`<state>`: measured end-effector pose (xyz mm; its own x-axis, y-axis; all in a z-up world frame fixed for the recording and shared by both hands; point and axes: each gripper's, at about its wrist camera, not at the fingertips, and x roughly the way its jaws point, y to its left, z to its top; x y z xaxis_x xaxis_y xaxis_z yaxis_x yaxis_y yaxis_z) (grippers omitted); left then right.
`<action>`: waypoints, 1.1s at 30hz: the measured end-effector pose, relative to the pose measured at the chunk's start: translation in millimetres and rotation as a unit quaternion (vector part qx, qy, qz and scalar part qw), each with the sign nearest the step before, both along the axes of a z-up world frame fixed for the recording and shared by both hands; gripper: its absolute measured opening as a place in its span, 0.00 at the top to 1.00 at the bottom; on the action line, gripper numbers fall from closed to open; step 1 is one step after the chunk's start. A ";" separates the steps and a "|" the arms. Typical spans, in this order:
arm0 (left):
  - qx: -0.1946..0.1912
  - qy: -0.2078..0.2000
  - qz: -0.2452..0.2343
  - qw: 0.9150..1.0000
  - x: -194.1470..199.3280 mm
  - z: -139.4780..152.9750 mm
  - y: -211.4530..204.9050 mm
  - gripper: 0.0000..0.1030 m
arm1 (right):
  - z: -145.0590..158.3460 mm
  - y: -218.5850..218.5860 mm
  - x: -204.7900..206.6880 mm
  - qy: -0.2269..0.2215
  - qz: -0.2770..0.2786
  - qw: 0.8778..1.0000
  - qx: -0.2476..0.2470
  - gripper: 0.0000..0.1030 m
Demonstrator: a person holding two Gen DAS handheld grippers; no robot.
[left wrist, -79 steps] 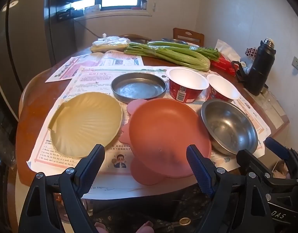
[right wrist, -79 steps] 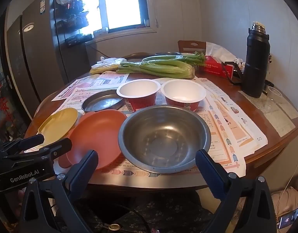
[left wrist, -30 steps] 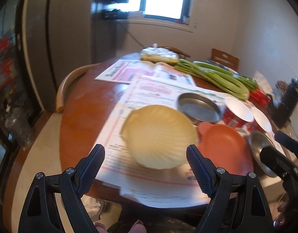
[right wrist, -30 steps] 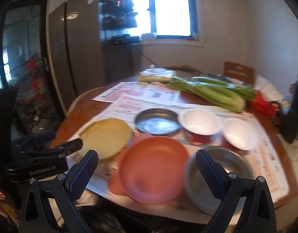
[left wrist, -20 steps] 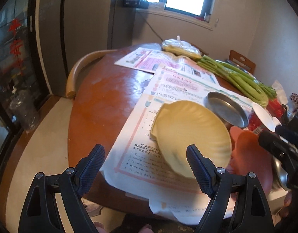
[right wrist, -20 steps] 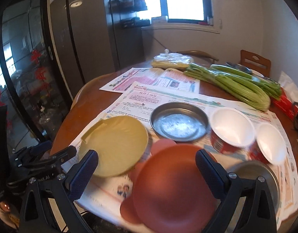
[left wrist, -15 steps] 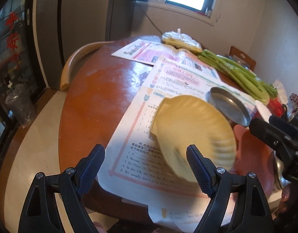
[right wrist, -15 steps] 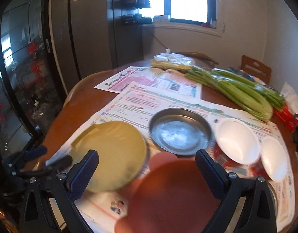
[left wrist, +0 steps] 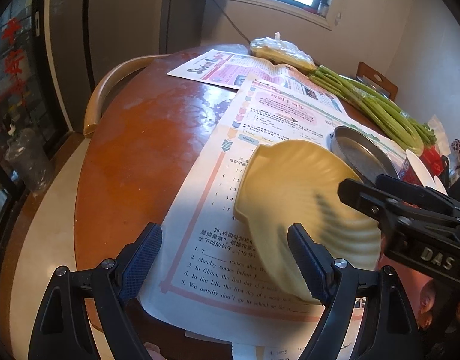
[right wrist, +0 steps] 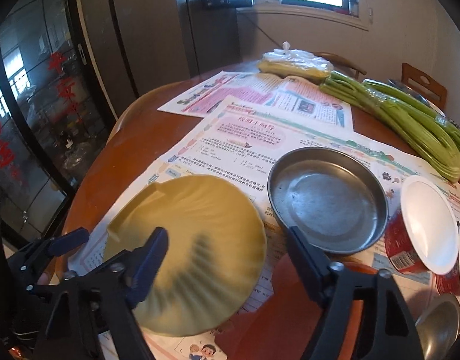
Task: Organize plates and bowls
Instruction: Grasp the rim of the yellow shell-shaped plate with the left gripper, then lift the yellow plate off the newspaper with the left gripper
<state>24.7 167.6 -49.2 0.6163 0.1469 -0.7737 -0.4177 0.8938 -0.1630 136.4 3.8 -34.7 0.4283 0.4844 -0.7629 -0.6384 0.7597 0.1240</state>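
A yellow shell-shaped plate (left wrist: 293, 198) (right wrist: 193, 240) lies on newspaper near the table's front left. My left gripper (left wrist: 223, 255) is open and empty, its right finger at the plate's near rim. My right gripper (right wrist: 226, 246) is open, hovering over the plate's right side; it also shows in the left wrist view (left wrist: 410, 210). A steel dish (right wrist: 329, 198) (left wrist: 362, 153) sits behind the plate. An orange plate (right wrist: 290, 315) lies at the front, mostly under my right gripper. Two red paper bowls (right wrist: 425, 222) and a steel bowl (right wrist: 440, 324) are at the right.
Celery stalks (right wrist: 410, 120) and a bagged item (right wrist: 296, 63) lie at the back of the round wooden table (left wrist: 133, 156). Newspaper sheets (right wrist: 260, 120) cover its middle. A chair back (left wrist: 109, 90) stands at the table's left edge.
Both grippers have swung left and closed in on the yellow plate. The right gripper now hovers over the plate; the left gripper's right finger has reached its rim. Both stay open.
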 end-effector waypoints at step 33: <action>-0.029 -0.025 -0.020 0.999 -1.1 8.5 8.8 0.60 | -14.7 1.7 -30.4 0.011 0.052 0.999 0.004 0.57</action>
